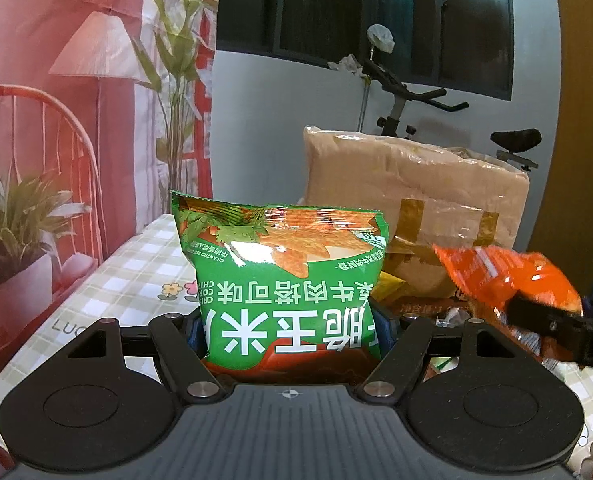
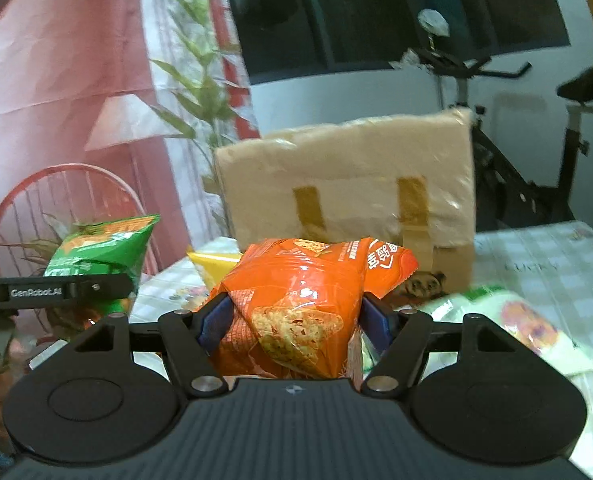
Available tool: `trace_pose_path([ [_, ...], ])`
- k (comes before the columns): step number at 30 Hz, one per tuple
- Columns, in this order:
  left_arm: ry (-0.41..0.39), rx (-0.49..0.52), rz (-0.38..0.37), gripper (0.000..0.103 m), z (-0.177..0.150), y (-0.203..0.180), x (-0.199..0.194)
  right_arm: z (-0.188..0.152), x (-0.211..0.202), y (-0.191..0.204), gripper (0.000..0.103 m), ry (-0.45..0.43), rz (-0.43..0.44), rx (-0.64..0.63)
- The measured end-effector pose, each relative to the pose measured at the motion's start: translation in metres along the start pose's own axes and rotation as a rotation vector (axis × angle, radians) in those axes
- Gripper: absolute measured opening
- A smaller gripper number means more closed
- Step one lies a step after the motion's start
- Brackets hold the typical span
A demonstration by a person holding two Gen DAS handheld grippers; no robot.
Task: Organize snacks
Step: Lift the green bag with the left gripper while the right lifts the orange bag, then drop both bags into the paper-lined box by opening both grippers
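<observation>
Tongs clamp a bag apiece: left tongs (image 1: pixel 290 328) on the green bag (image 1: pixel 284 280), right tongs (image 2: pixel 292 320) on the orange bag (image 2: pixel 300 304), both clear of the worktop (image 1: pixel 136 272). Next, I'd guess, carry them to the cardboard box (image 2: pixel 348 184).

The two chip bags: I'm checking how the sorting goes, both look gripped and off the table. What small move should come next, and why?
Probably carry both toward the taped cardboard box behind them. The left claw grips the green bag, the right claw the orange bag; both are clear of the checked tablecloth, so nothing blocks the move.
</observation>
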State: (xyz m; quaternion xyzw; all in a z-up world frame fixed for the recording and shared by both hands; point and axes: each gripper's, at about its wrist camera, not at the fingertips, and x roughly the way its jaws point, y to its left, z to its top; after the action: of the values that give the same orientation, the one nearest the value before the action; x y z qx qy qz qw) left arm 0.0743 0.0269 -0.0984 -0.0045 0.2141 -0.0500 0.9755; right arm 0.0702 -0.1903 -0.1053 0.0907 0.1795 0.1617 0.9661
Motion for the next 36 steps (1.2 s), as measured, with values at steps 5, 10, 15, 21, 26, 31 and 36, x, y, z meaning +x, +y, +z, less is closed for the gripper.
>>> trace_pose_path([
  [5, -0.033, 0.010, -0.006, 0.076, 0.020, -0.001, -0.002, 0.012, -0.005, 0.001, 0.070, -0.047, -0.006, -0.007],
  [10, -0.093, 0.029, -0.029, 0.076, 0.055, -0.005, -0.001, 0.038, -0.018, -0.011, 0.070, -0.148, -0.036, 0.012],
  [15, -0.121, -0.001, -0.086, 0.076, 0.094, -0.010, 0.015, 0.075, -0.018, -0.026, 0.070, -0.220, -0.060, 0.019],
  [21, -0.109, -0.002, -0.131, 0.076, 0.142, -0.025, 0.056, 0.132, 0.009, -0.047, 0.070, -0.265, -0.086, -0.014],
  [26, -0.052, 0.006, -0.149, 0.076, 0.172, -0.037, 0.101, 0.158, 0.044, -0.059, 0.070, -0.227, -0.099, -0.044],
  [31, -0.022, 0.049, -0.139, 0.076, 0.190, -0.053, 0.144, 0.176, 0.092, -0.073, 0.070, -0.144, -0.106, -0.054],
  [36, 0.025, 0.070, -0.145, 0.077, 0.191, -0.062, 0.178, 0.178, 0.132, -0.088, 0.070, -0.058, -0.120, -0.070],
])
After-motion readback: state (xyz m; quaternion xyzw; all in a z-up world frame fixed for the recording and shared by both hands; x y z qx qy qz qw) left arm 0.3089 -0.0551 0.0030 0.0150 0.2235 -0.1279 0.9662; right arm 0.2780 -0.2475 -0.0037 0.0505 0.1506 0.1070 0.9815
